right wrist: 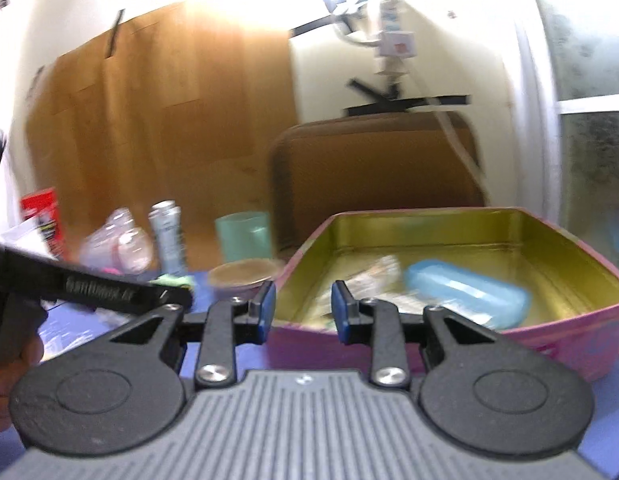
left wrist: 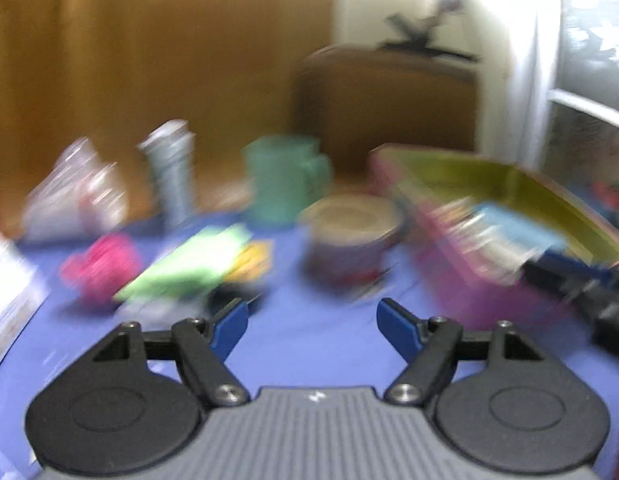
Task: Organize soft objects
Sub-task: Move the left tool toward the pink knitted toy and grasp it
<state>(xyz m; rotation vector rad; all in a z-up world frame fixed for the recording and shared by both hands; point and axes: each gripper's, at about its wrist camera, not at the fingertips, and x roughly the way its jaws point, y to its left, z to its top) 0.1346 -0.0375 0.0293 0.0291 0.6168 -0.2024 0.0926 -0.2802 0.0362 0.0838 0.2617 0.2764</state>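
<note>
The left wrist view is blurred. My left gripper point(left wrist: 311, 308) hangs open over the blue tablecloth point(left wrist: 317, 344) with nothing between its fingers. Beyond it lie a pink fluffy object point(left wrist: 103, 268), a light green cloth point(left wrist: 189, 264) and a yellow item point(left wrist: 253, 260). My right gripper point(right wrist: 303, 292) is open and empty at the near wall of the pink tin box point(right wrist: 569, 340), which has a gold inside. In the box lie a light blue soft case point(right wrist: 465, 292) and a crumpled pale packet point(right wrist: 373, 276).
A round bowl point(left wrist: 349, 240), a teal mug point(left wrist: 285, 180), a grey bottle point(left wrist: 171, 172) and a clear plastic bag point(left wrist: 73, 196) stand toward the back of the table. A brown chair back point(right wrist: 373, 168) rises behind the box. A red carton point(right wrist: 41, 212) stands far left.
</note>
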